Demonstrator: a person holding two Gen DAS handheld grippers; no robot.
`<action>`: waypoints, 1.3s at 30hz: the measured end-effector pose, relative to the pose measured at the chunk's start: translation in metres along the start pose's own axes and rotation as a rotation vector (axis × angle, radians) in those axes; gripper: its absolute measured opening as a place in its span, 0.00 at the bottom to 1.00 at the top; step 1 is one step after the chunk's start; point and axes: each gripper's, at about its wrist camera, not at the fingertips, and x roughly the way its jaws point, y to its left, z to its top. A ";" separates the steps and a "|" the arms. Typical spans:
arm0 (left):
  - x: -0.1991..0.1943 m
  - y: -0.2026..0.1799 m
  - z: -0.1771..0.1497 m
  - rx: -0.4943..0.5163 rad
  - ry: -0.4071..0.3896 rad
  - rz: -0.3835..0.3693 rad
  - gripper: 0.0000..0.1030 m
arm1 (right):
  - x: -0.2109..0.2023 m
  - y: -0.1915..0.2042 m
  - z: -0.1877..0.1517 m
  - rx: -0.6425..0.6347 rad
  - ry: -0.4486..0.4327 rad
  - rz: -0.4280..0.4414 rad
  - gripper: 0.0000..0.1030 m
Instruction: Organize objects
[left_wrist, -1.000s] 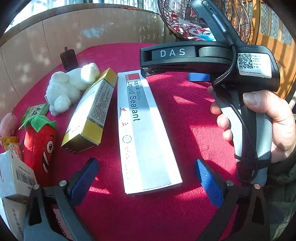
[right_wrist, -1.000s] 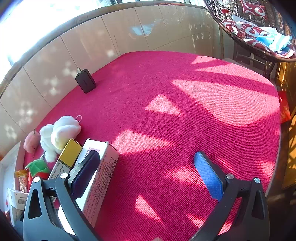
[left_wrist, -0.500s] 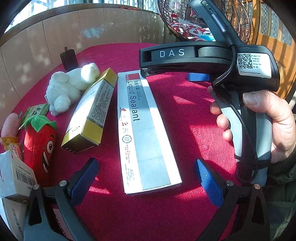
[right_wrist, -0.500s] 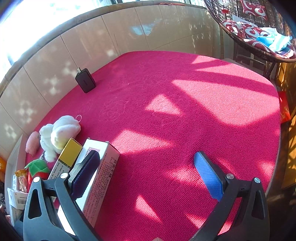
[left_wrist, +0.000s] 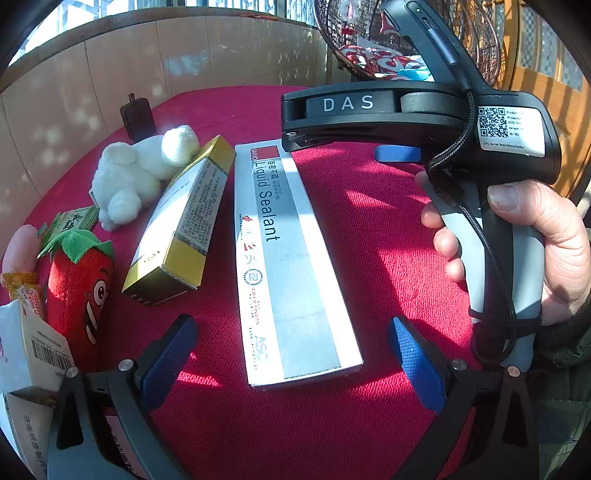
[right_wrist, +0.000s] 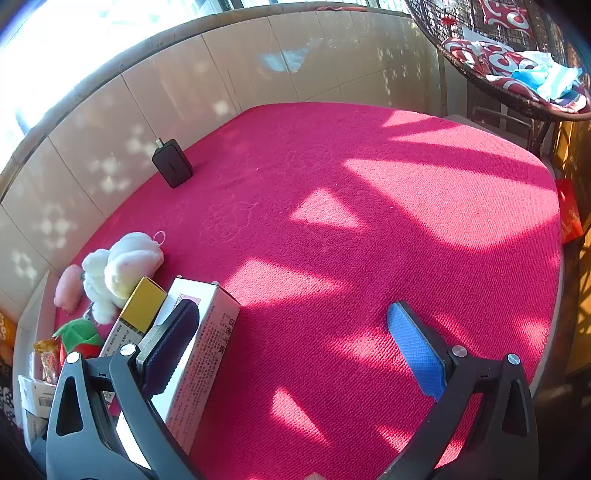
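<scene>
A long white Liquid Sealant box (left_wrist: 288, 266) lies flat on the red cloth, and my left gripper (left_wrist: 291, 360) stands open around its near end without touching it. Left of it lie a yellow-ended box (left_wrist: 181, 229), a white plush (left_wrist: 136, 170) and a strawberry plush (left_wrist: 79, 280). A hand (left_wrist: 535, 236) holds the black housing of the right gripper (left_wrist: 406, 110) above the box's far end. In the right wrist view my right gripper (right_wrist: 293, 347) is open and empty, its left finger over the sealant box (right_wrist: 207, 347).
A black charger (right_wrist: 171, 168) stands by the tiled wall at the back. White cartons (left_wrist: 29, 354), an orange snack packet (left_wrist: 26, 291), a green carton (left_wrist: 74, 219) and a pink plush (left_wrist: 20, 251) crowd the left edge. A wicker chair (right_wrist: 517, 74) stands beyond the red table (right_wrist: 369, 221).
</scene>
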 end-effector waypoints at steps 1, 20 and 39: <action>0.000 0.000 -0.001 0.000 0.000 0.000 1.00 | 0.000 0.000 0.000 0.000 0.000 0.001 1.00; -0.096 -0.045 -0.012 0.028 -0.228 0.077 1.00 | -0.028 -0.013 0.001 0.035 -0.062 0.041 1.00; -0.138 0.072 -0.057 -0.338 -0.258 0.372 1.00 | -0.048 0.048 -0.020 -0.215 0.079 0.188 1.00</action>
